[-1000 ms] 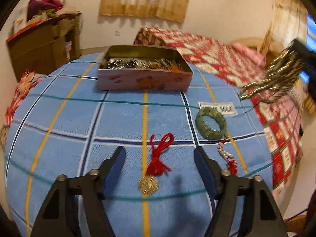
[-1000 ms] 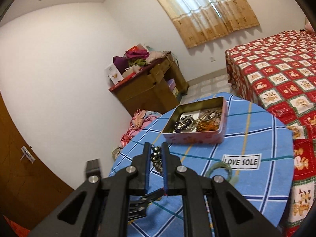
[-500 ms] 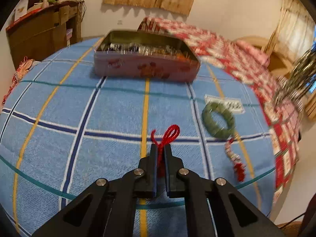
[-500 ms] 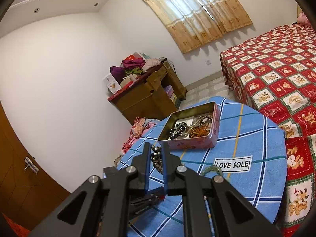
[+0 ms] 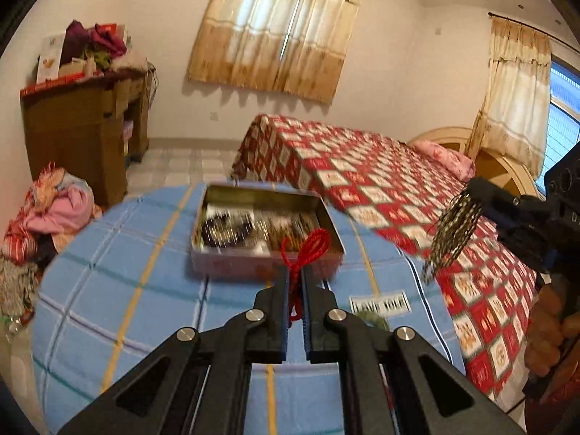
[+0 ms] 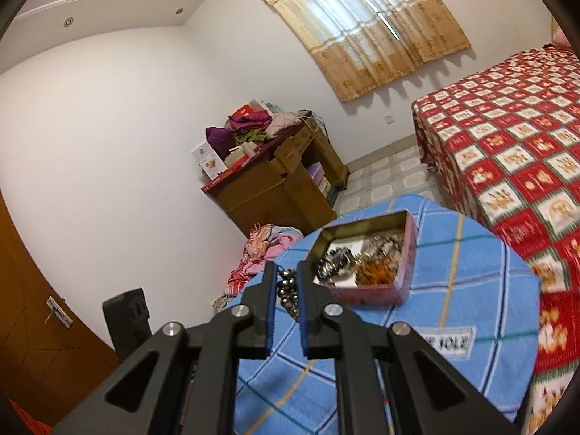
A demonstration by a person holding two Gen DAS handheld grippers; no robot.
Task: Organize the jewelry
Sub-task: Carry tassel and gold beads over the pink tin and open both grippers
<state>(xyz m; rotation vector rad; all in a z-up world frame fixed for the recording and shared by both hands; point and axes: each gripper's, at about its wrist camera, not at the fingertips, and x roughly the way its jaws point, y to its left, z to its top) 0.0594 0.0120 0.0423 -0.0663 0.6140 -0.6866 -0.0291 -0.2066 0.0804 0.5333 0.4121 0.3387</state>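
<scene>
My left gripper (image 5: 295, 275) is shut on a red cord (image 5: 306, 253) and holds it lifted above the blue checked tablecloth (image 5: 127, 272), just in front of the open pink tin (image 5: 264, 224) of jewelry; the cord's gold pendant is hidden. My right gripper (image 6: 286, 272) is shut on a dark beaded piece (image 6: 286, 290). In the left wrist view it hangs as a bunch of metallic strands (image 5: 453, 232) from the right gripper (image 5: 475, 195), in the air right of the tin. The tin (image 6: 366, 257) holds several jewelry pieces.
A green bead bracelet (image 5: 369, 315) lies by a white label (image 5: 380, 302) on the cloth, partly hidden by my left gripper. A red patterned bed (image 5: 380, 188) stands behind the table. A wooden cabinet (image 5: 79, 127) and a clothes pile (image 5: 54, 210) are at the left.
My left gripper closed on the red cord on the cloth and lifted it toward the tin. My right gripper stayed shut on the beaded piece and moved a little nearer the tin.
</scene>
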